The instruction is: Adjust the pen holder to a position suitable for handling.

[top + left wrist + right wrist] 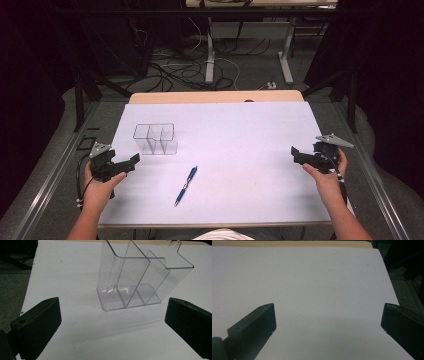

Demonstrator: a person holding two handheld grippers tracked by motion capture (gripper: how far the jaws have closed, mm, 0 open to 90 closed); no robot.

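Both grippers, left (131,161) and right (296,152), hold their fingers wide over the tabletop (240,150), clear organizer (155,138) and blue pen (186,186) between.

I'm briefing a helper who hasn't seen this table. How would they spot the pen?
Start at the white table, then the clear three-compartment holder at its left. The pen lies flat nearer the person, right of the holder, apart from it. It is slim and blue, the one coloured thing there.

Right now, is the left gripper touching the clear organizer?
Apart. In the left gripper view, bare white table lies between the open left gripper and the clear organizer.
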